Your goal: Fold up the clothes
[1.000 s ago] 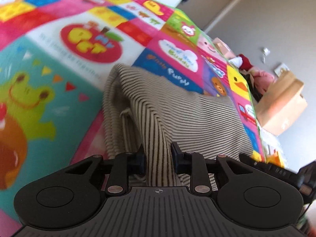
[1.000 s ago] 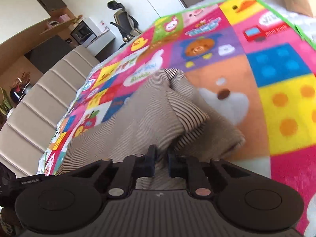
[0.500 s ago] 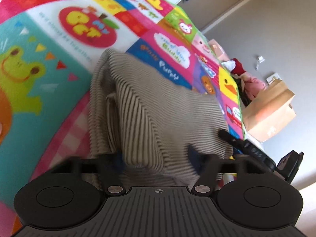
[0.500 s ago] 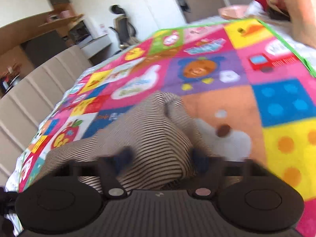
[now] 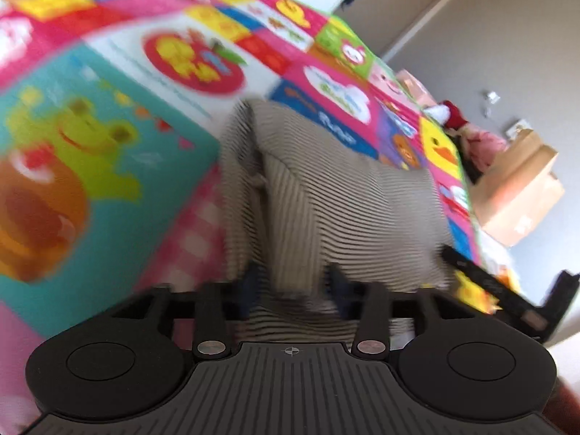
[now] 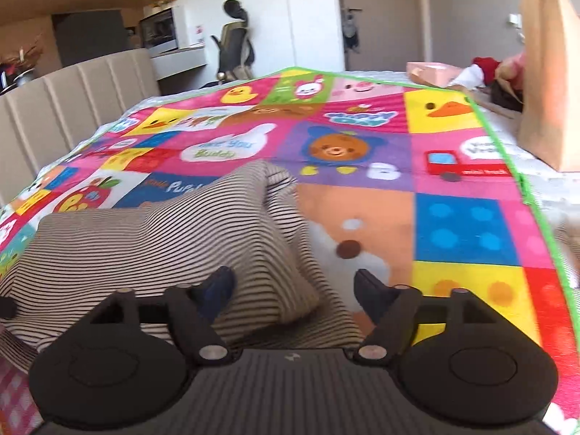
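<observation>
Big bright mat [image 6: 467, 224] across the bed, and on it the striped garment [image 6: 152, 243], doubled over in a soft bundle, long axis running left to right between the two tools. Right gripper [image 6: 293, 286] spread wide, nothing pinched, cloth edge lying between its fingers. Left gripper [image 5: 291, 282] parted too, cloth bulging straight ahead; neither is clearly nearer.

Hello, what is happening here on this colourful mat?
A person is folding a striped garment on a cartoon play mat, with a handheld gripper in each hand. Both the left gripper and the right gripper are open over the bunched, partly folded cloth, gripping nothing. A brown paper bag stands beyond the mat.
</observation>
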Demonstrator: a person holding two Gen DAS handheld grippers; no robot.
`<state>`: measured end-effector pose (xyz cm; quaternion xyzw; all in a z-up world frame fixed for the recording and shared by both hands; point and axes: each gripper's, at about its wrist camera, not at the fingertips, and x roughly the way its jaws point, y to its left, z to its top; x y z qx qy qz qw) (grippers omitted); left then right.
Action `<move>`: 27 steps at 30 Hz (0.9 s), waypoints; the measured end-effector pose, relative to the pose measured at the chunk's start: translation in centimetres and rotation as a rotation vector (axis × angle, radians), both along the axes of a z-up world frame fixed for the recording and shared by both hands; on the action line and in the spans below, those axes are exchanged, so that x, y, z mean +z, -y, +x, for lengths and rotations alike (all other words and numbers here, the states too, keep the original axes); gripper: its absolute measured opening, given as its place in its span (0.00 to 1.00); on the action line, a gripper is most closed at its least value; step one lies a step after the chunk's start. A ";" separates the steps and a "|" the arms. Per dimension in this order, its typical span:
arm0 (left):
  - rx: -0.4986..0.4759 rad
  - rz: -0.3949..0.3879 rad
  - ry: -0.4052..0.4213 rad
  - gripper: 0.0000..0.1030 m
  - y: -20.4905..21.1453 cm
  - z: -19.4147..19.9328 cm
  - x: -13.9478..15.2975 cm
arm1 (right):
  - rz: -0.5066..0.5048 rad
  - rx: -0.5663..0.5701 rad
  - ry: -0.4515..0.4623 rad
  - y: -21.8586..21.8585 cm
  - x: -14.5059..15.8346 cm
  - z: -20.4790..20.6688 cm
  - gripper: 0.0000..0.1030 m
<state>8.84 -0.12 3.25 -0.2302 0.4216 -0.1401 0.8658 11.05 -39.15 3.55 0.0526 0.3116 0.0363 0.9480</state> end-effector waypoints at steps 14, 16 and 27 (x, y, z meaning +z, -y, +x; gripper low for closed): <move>-0.110 -0.415 -0.083 0.88 1.5 -0.8 0.9 | -0.011 -0.191 0.019 2.8 2.3 2.2 1.00; -0.105 -0.391 -0.139 0.87 3.0 -0.1 -0.7 | -0.034 -0.160 -0.050 2.4 0.6 3.4 1.00; 0.013 -0.056 -0.057 0.40 0.4 6.7 -1.2 | -0.052 -0.042 -0.150 -1.1 -1.4 -0.5 1.00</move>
